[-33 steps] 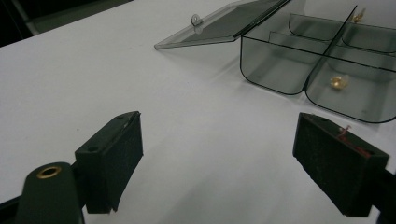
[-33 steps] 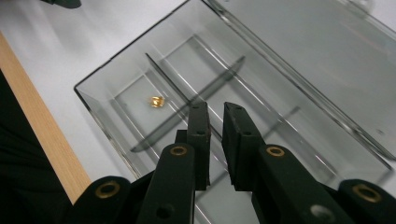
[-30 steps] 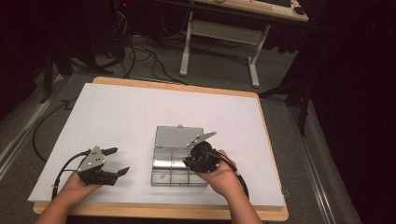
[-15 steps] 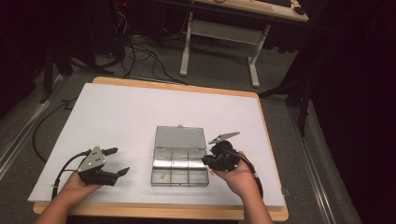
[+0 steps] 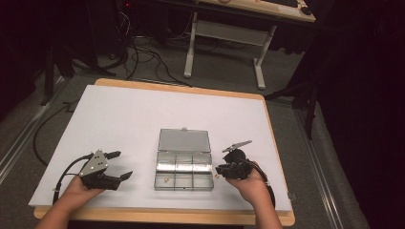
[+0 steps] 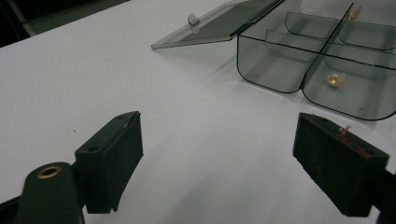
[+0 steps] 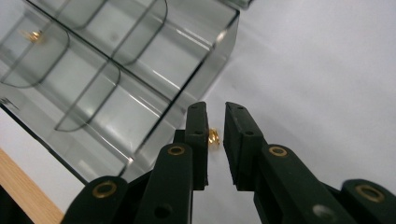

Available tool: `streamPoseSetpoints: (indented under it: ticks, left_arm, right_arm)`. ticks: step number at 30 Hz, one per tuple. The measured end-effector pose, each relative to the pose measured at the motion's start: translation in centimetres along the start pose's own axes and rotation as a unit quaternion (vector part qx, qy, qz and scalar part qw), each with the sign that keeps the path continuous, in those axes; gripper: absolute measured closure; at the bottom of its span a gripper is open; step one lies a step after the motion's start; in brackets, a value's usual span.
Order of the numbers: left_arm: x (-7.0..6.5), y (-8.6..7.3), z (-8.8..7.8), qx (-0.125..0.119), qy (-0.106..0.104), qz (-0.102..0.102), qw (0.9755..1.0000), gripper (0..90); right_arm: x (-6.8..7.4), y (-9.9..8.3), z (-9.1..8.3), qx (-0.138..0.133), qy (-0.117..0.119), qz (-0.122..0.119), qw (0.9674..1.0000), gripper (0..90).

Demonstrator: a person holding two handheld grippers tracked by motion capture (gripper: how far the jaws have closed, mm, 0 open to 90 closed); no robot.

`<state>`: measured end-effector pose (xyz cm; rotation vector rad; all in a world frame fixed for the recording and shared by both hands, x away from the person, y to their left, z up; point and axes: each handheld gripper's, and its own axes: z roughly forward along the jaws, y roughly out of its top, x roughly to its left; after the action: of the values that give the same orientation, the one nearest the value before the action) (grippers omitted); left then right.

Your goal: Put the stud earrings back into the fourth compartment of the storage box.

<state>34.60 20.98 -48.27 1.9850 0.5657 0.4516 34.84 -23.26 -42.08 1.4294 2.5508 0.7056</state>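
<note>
A clear plastic compartment box (image 5: 184, 177) lies mid-table with its lid (image 5: 184, 140) folded open behind it. One small gold piece (image 5: 165, 180) rests in its front left compartment. My right gripper (image 5: 218, 171) is just right of the box, low over the white sheet. In the right gripper view its jaws (image 7: 215, 106) stand almost together, with a small gold piece (image 7: 214, 137) pinched between them beside the box wall (image 7: 205, 70). My left gripper (image 5: 123, 165) rests left of the box, open and holding nothing. In its own view (image 6: 220, 116) the box (image 6: 280, 70) holds a gold piece (image 6: 335, 79).
A white sheet (image 5: 143, 114) covers the wooden table, whose front edge (image 5: 162, 217) is near my hands. Beyond the table a metal-legged stand (image 5: 224, 38) and cables (image 5: 143, 52) are on the floor. Bare sheet stretches behind and to both sides of the box.
My right gripper has moved from over the box's right compartments out to the sheet just right of the box and come lower. The left gripper has stayed put.
</note>
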Motion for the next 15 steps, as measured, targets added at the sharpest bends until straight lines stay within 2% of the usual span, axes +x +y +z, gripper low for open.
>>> streamPoseSetpoints:
  ticks: [2,15]
  left_arm:
    - [0.0,0.0,0.0,0.000,0.000,0.000,1.0000,16.4]
    - [0.0,0.0,0.0,0.000,0.000,0.001,1.0000,16.4]
  right_arm:
    - [0.0,-0.3,0.3,0.011,-0.002,0.002,0.9999,80.0]
    - [-0.3,-0.7,1.2,0.036,-0.003,0.002,0.9993,80.4]
